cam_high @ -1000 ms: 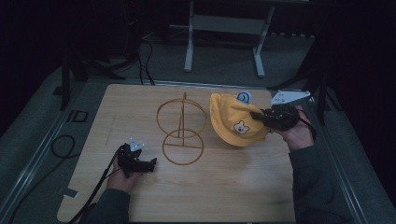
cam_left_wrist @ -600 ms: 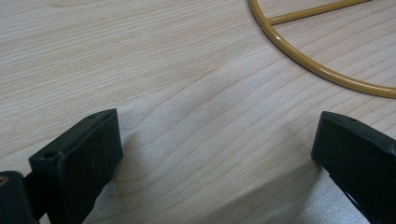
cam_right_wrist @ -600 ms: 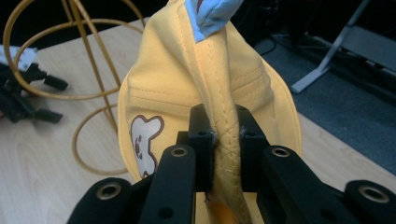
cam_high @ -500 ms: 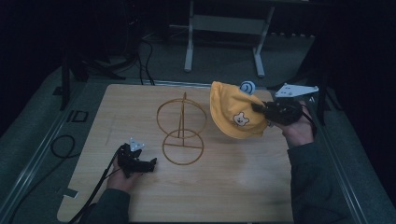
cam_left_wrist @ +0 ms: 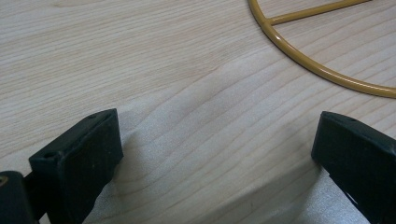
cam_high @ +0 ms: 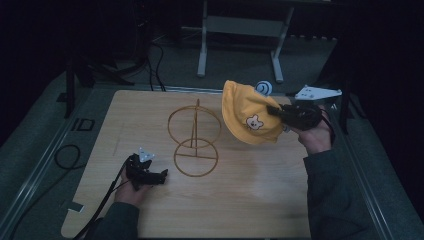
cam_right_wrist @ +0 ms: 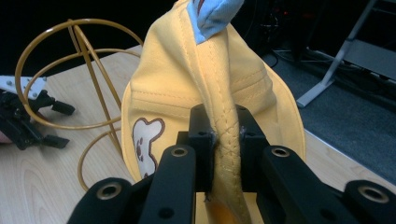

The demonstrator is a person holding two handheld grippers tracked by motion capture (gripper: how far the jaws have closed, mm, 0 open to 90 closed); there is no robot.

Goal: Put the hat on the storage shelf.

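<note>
High view: right gripper [cam_high: 274,111] clamped on brim of yellow hat [cam_high: 248,120], hat lifted clear of wooden table [cam_high: 260,190], just right of gold wire stand [cam_high: 194,138]. Right gripper view: jaws pinched tight on stitched brim edge, bear patch [cam_right_wrist: 145,144] facing left, blue lining [cam_right_wrist: 212,15] poking out on top. Left gripper [cam_high: 159,175] resting on table beside stand's base ring [cam_left_wrist: 322,70], jaws spread wide, nothing between them

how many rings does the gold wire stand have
2: an upright ring on the stand's post and a flat base ring on the table, left of the yellow hat.
</note>
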